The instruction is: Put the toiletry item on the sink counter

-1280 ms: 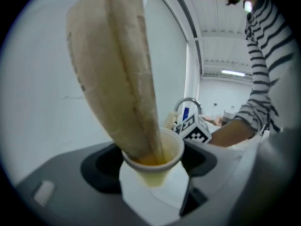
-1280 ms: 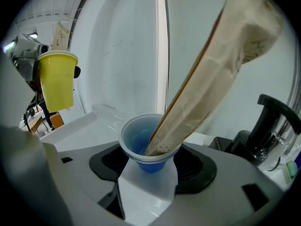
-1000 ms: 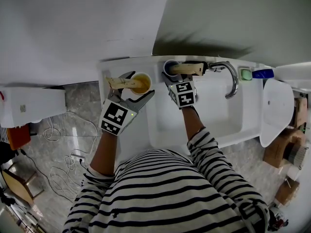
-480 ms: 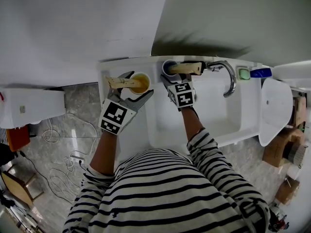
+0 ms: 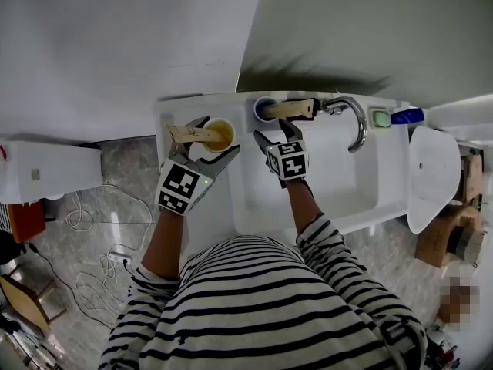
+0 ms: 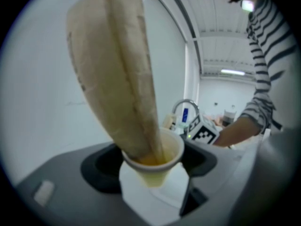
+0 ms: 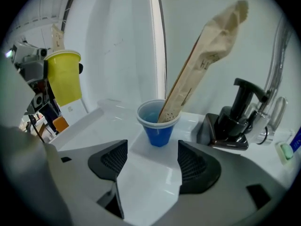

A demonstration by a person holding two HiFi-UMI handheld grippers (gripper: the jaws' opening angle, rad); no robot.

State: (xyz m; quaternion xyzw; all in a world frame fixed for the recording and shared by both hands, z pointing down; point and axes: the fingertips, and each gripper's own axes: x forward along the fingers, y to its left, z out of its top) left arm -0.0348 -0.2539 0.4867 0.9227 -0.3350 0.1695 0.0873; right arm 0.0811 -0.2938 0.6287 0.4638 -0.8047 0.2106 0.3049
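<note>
A blue cup [image 7: 159, 126] stands on the white sink counter [image 7: 108, 112] with a tan paper packet [image 7: 207, 55] leaning out of it. My right gripper [image 7: 153, 159] is just short of the cup and open. Its jaws have just been opening, and nothing is between them. In the head view the blue cup [image 5: 264, 108] sits left of the faucet, beyond the right gripper [image 5: 275, 129]. My left gripper [image 5: 219, 134] is shut on a yellow cup [image 6: 164, 147], held above the counter's left end. A second tan packet [image 6: 117, 69] sticks up out of it.
A chrome faucet [image 5: 356, 122] curves over the sink basin [image 5: 331, 183]. A green soap [image 5: 380, 118] and a blue item [image 5: 407, 116] lie at the counter's right end. A white lid-shaped object [image 5: 435, 172] stands to the right. Cables [image 5: 100, 230] lie on the floor at left.
The right gripper has drawn back a little from the blue cup, which stays on the counter. The left gripper and its yellow cup have hardly moved.
</note>
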